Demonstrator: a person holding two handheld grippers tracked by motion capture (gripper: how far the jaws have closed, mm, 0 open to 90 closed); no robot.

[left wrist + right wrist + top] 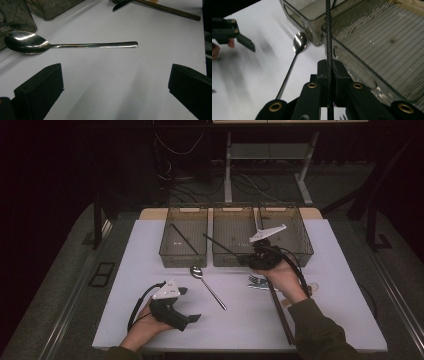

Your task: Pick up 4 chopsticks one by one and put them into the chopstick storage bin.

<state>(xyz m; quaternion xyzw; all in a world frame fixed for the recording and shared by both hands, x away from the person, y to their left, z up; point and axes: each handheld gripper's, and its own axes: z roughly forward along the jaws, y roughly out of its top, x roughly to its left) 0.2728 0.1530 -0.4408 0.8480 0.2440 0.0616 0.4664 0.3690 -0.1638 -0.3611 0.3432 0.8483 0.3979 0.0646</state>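
Observation:
My right gripper (248, 260) is shut on a thin black chopstick (222, 246). It holds the stick by one end, and the far end reaches up and left over the middle bin (233, 206). In the right gripper view the chopstick (328, 30) runs straight up from the pinched pads (324, 71) of my right gripper (329, 71). A steel spoon (207, 285) lies on the white table (150, 250), bowl toward the bins. My left gripper (190, 305) rests open near the front left, its jaws wide apart around bare table, the spoon (62, 45) just beyond them.
Three clear bins stand in a row at the back; the left bin (183, 256) holds another black chopstick (184, 239), and the right bin (302, 242) is behind my right hand. A fork (257, 281) and a long brown stick (281, 312) lie at the front right.

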